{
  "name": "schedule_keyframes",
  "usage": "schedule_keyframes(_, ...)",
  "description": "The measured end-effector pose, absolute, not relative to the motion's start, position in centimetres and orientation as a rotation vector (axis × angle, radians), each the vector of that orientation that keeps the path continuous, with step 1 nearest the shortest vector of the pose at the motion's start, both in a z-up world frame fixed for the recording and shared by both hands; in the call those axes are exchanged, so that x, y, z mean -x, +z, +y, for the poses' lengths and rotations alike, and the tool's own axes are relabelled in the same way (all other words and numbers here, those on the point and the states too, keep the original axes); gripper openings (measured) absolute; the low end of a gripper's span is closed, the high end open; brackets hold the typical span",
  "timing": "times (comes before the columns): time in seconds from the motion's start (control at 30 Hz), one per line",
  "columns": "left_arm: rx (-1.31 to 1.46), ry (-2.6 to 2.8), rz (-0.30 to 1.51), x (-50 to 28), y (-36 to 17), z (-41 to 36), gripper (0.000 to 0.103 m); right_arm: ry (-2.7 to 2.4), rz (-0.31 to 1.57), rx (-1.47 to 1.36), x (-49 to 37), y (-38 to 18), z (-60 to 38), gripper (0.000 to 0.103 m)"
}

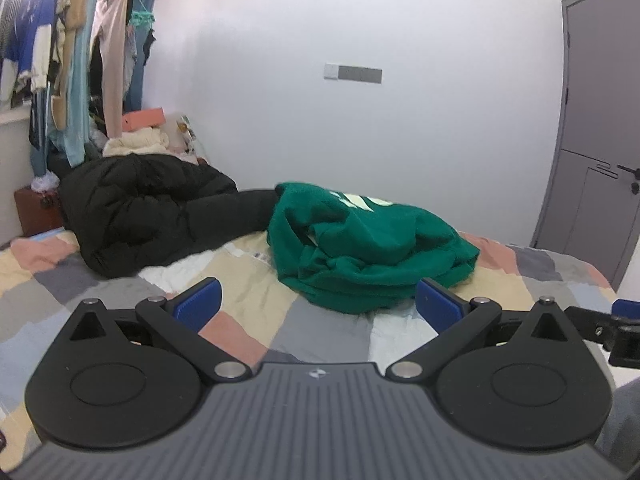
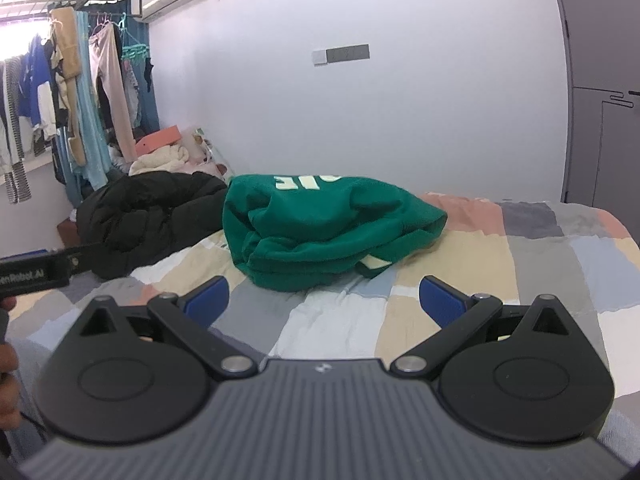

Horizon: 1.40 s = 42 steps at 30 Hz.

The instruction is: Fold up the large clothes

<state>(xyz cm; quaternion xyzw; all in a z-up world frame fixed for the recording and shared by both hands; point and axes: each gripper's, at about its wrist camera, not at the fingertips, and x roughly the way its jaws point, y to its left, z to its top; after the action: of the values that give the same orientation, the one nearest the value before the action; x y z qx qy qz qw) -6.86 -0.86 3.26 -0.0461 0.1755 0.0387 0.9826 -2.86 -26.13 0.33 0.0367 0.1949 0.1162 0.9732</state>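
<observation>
A green sweatshirt [image 1: 368, 240] with pale lettering lies in a crumpled heap on the patchwork bed cover [image 1: 256, 280]. It also shows in the right wrist view [image 2: 320, 228], mid-bed. My left gripper [image 1: 318, 304] is open and empty, a little short of the heap's near edge. My right gripper [image 2: 324, 300] is open and empty too, just in front of the heap. Part of the right gripper [image 1: 624, 328] shows at the right edge of the left wrist view, and the left gripper [image 2: 40, 272] at the left edge of the right wrist view.
A black puffer jacket [image 1: 152, 208] lies bunched on the bed left of the sweatshirt, touching it. Behind it are cream clothes [image 1: 136, 144] and a pink box [image 1: 144, 118]. A rack of hanging clothes [image 1: 80, 60] fills the left. A grey door [image 1: 600, 140] stands right.
</observation>
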Motion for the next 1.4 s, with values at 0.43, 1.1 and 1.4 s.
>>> schedule_keyframes(0.43, 0.081, 0.064, 0.377, 5.4, 2.3, 0.3, 0.103, 0.233, 0.440, -0.074, 1.7, -0.9, -25.1, 0.103)
schedule_keyframes(1.1, 0.093, -0.003, 0.390, -6.6, 1.0, 2.7, 0.103, 0.201, 0.460, -0.100, -5.5, -1.4, -24.1, 0.103)
schedule_keyframes(1.4, 0.146, -0.007, 0.465, -17.9, -1.3, 5.3, 0.103, 0.200, 0.511, -0.205, -14.5, -2.3, -23.3, 0.103)
